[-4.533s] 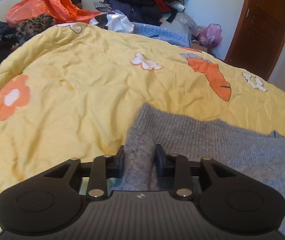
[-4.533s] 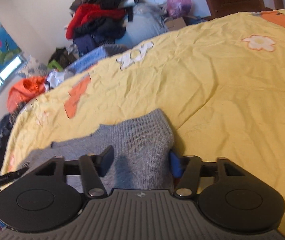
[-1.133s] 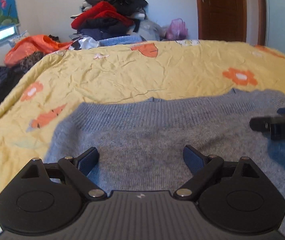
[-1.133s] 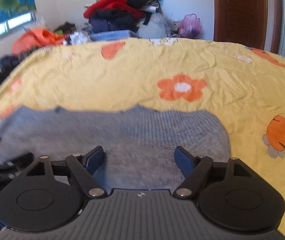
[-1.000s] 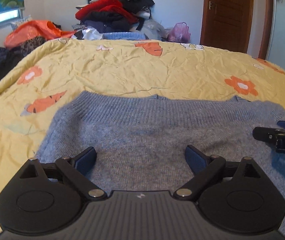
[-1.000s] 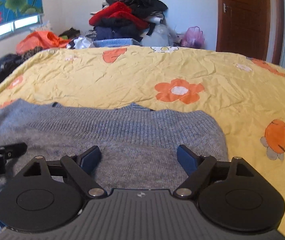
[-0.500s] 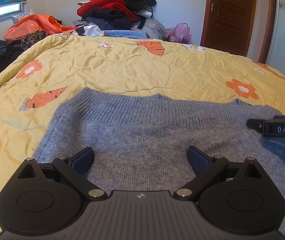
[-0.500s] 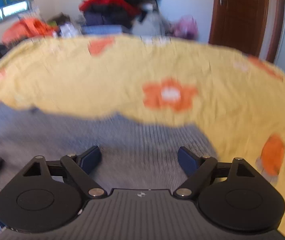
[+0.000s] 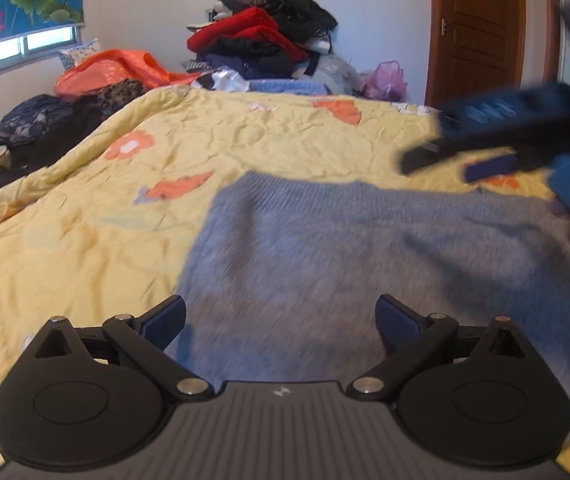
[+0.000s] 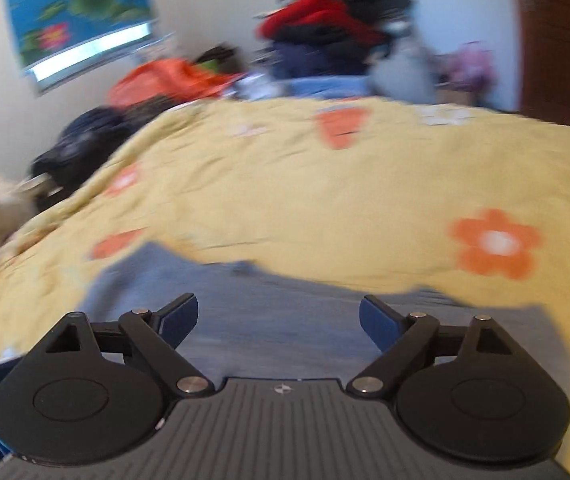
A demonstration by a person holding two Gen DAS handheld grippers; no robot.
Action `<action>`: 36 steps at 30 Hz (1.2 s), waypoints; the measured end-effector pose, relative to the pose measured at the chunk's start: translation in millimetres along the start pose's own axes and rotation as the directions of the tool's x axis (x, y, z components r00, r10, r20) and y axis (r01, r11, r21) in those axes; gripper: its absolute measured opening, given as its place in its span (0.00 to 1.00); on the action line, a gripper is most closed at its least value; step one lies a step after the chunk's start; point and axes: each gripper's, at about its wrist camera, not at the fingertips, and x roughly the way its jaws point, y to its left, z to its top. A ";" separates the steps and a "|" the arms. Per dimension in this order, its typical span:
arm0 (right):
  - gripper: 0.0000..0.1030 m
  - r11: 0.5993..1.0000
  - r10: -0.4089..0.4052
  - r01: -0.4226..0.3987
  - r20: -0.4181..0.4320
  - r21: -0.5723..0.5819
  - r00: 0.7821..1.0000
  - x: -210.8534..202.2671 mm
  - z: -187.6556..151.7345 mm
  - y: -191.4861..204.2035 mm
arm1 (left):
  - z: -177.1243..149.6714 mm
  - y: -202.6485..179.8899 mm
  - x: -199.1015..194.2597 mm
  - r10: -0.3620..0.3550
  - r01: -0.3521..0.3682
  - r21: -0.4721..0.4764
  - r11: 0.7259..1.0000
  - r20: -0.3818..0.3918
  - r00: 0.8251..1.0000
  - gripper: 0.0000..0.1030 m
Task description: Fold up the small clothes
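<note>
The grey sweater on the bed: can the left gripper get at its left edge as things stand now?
Probably yes. The left gripper is open with nothing between its fingers, and the grey sweater lies flat on the yellow quilt just ahead. The right gripper hangs off to the right, away from that edge.

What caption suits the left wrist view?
Open left gripper above a grey sweater spread on a yellow floral quilt.

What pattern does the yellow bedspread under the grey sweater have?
Orange flowers and carrots on the yellow bedspread, with the grey sweater lying on it; clearest in the left wrist view.
</note>
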 end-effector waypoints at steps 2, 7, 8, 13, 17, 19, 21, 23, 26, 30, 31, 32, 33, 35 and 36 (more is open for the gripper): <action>0.85 0.994 0.102 -0.103 -0.061 -0.023 0.993 28.0 8.4 29.4 | -7.1 5.5 1.3 -0.003 0.003 -0.012 1.000 -0.026 1.000 0.99; 0.83 0.965 0.253 -0.260 -0.196 -0.014 0.948 97.5 21.6 99.7 | -18.9 12.8 9.6 -0.026 0.023 -0.054 0.998 -0.062 0.998 1.00; 0.84 0.964 0.258 -0.267 -0.220 -0.013 0.941 110.5 22.7 109.9 | -18.8 13.8 10.4 -0.031 0.027 -0.061 0.998 -0.065 0.997 1.00; 1.00 0.963 0.170 -0.213 -0.239 -0.165 0.956 143.6 19.2 143.5 | -19.7 17.2 11.7 -0.049 0.045 -0.064 0.997 -0.063 0.997 1.00; 0.93 0.964 0.177 -0.220 -0.254 -0.151 0.951 138.9 24.8 139.4 | -21.7 25.0 -5.3 -0.037 0.034 -0.105 0.994 -0.031 0.999 1.00; 0.85 0.965 0.244 -0.256 -0.179 -0.048 0.953 111.5 27.2 120.7 | -27.5 33.6 -25.3 -0.050 0.049 -0.156 0.987 -0.002 0.999 1.00; 0.90 0.945 0.324 -0.326 -0.072 -0.022 0.943 70.8 21.7 103.8 | -37.4 47.5 -43.8 -0.096 0.094 -0.245 0.965 0.003 0.995 1.00; 0.95 0.944 0.328 -0.327 -0.007 -0.050 0.945 31.7 9.0 89.4 | -46.7 57.5 -54.9 -0.150 0.137 -0.329 0.934 -0.013 0.989 1.00; 0.95 0.944 0.328 -0.328 0.010 -0.023 0.945 -9.5 -16.9 64.1 | -58.8 78.7 -60.6 -0.296 0.261 -0.526 0.809 0.019 0.955 1.00; 0.96 0.943 0.330 -0.329 -0.017 0.038 0.944 -23.2 -50.9 42.1 | -70.7 98.5 -45.8 -0.391 0.337 -0.739 0.584 0.108 0.914 1.00; 0.96 0.945 0.324 -0.320 -0.040 0.071 0.945 -17.8 -56.0 37.0 | -69.1 100.6 -42.5 -0.392 0.334 -0.760 0.557 0.114 0.913 1.00; 0.96 0.947 0.311 -0.304 -0.066 0.102 0.948 -7.0 -62.4 34.0 | -66.5 102.2 -39.1 -0.383 0.323 -0.773 0.545 0.113 0.917 1.00; 0.98 0.944 0.320 -0.314 -0.047 0.097 0.946 -2.2 -68.6 32.7 | -63.6 103.4 -36.1 -0.366 0.312 -0.778 0.546 0.113 0.924 1.00; 1.00 0.940 0.333 -0.330 -0.013 0.085 0.943 -1.9 -74.2 33.1 | -57.1 103.7 -31.6 -0.317 0.269 -0.778 0.567 0.095 0.944 0.99; 1.00 0.940 0.330 -0.328 -0.008 0.090 0.944 -2.3 -74.8 34.0 | -53.9 100.8 -31.5 -0.289 0.244 -0.772 0.587 0.082 0.954 0.96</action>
